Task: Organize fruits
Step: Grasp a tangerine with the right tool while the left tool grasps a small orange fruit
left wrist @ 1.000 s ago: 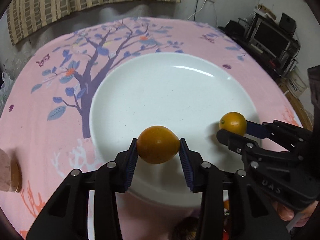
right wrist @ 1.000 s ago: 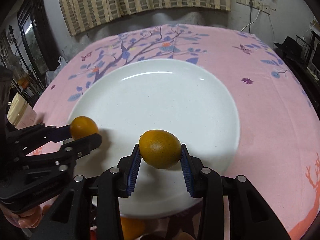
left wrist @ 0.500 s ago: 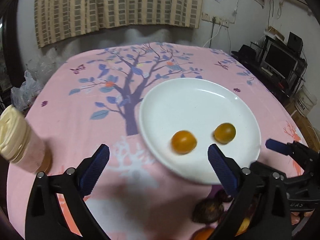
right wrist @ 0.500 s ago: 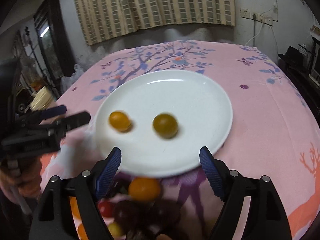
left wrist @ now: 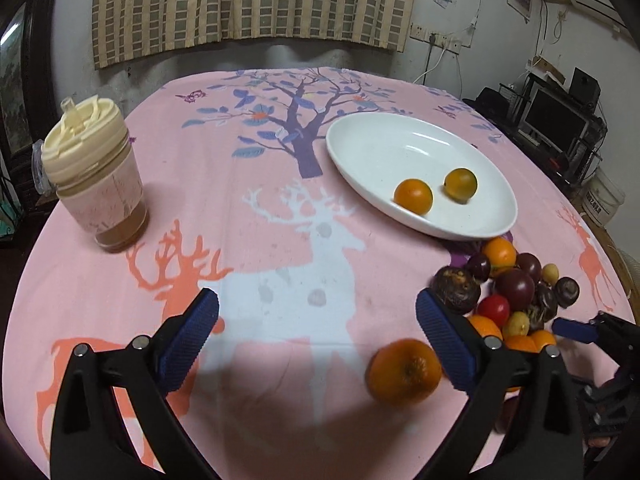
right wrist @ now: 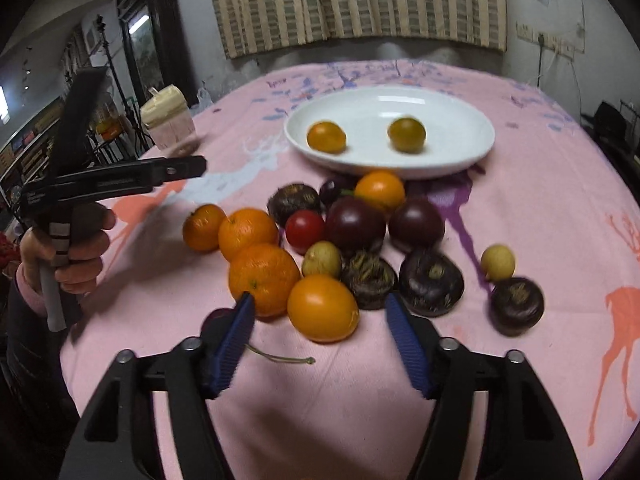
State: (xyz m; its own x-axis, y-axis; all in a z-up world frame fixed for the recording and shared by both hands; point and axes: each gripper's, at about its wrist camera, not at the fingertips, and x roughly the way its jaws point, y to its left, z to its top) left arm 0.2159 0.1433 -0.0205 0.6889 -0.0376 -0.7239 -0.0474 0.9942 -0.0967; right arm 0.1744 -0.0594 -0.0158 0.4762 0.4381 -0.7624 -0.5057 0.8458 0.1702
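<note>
Right gripper [right wrist: 316, 344] closing over the fruit pile, left gripper [left wrist: 316, 344] spread wide and empty.

Left wrist view: the left gripper's jaws gape with only tablecloth [left wrist: 280, 200] between them; a large orange [left wrist: 404, 372] lies just left of its right finger, and the pile sits further right, near side of the white plate [left wrist: 360, 140] holding 2 small oranges. Right wrist view: the right gripper's jaws are narrowing, nothing pinched; a smooth, round yellow-orange fruit [right wrist: 323, 307] lies just beyond the pads, slightly left of centre, with no long axis to speak of, nearest to this hand.
</note>
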